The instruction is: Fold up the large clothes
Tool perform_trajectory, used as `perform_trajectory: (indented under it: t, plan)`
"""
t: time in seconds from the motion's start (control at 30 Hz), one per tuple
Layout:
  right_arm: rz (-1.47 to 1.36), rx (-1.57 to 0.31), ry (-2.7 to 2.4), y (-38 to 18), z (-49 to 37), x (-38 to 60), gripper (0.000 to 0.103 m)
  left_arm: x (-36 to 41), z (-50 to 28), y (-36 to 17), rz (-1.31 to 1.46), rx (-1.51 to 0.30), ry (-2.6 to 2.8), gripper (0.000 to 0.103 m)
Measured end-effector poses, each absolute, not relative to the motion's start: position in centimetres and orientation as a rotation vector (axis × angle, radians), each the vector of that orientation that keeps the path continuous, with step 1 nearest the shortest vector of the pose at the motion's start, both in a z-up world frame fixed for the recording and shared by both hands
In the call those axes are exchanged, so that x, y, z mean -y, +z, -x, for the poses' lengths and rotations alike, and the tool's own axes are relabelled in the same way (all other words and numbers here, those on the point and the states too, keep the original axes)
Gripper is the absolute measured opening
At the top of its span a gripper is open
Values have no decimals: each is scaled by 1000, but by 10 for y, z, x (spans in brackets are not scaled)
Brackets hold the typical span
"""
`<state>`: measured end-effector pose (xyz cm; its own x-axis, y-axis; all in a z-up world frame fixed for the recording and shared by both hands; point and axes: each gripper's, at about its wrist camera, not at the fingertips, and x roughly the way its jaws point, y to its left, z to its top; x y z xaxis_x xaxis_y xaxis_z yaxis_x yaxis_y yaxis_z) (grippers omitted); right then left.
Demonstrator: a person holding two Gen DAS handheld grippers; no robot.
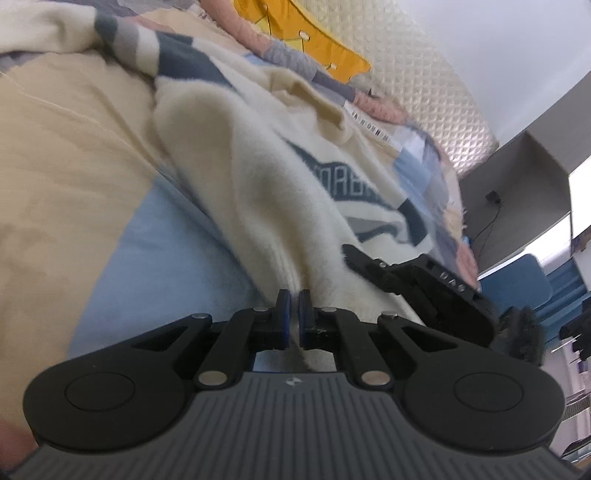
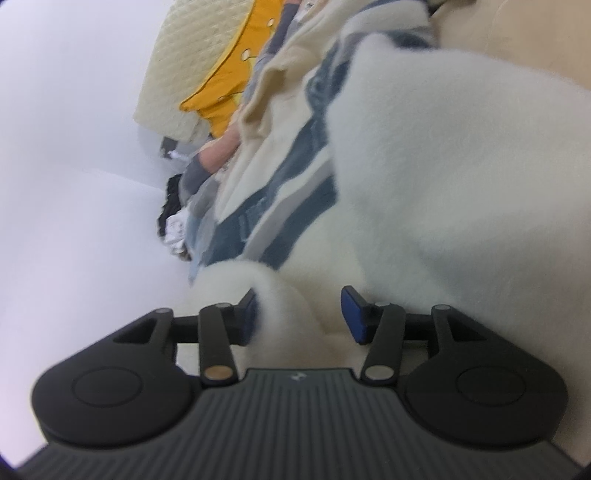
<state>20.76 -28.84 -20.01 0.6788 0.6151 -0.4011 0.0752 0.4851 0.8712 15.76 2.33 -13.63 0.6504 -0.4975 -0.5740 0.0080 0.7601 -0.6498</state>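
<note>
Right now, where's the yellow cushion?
In the left wrist view the yellow cushion sits top centre, against the quilted headboard, beyond the cream sweater.

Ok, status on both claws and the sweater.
Left claw shut on sweater edge. Right claw open, sweater fold between its fingers. Sweater on bed. Nothing blocking.

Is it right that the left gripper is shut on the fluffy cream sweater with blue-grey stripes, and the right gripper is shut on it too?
Only partly. The left gripper is indeed shut on the fluffy cream sweater with blue-grey stripes. The right gripper is not shut: the right wrist view shows its blue pads standing wide apart, with a fold of the sweater lying between them.
</note>
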Motion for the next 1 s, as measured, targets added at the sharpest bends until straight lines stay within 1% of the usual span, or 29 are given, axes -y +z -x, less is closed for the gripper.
perform_trajectory:
  t: [0.2, 0.37, 0.47, 0.6, 0.7, 0.77, 0.9, 0.93, 1.0]
  plan:
    - [-1015, -753, 500, -175, -187, 278, 51, -76, -108, -92, 707, -781, -265, 4]
    - [-885, -753, 573, -154, -170, 259, 51, -114, -80, -60, 671, -779, -199, 4]
    - [-735, -789, 565, -149, -166, 242, 51, -126, -76, -61, 593, -828, -135, 4]
    - [-577, -871, 537, -164, -166, 223, 51, -124, -78, -77, 486, -927, -68, 4]
    - [-495, -915, 515, -179, -166, 212, 51, -117, -76, -85, 370, -945, -17, 4]
    - [-448, -912, 513, -181, -165, 206, 51, -113, -77, -91, 364, -952, -3, 4]
    - [-463, -908, 506, -179, -162, 208, 51, -109, -77, -90, 361, -951, 12, 4]
    - [-473, -905, 502, -178, -160, 210, 49, -108, -76, -88, 358, -946, 21, 5]
    - [-487, -897, 485, -176, -157, 213, 49, -106, -78, -82, 350, -935, 36, 8]
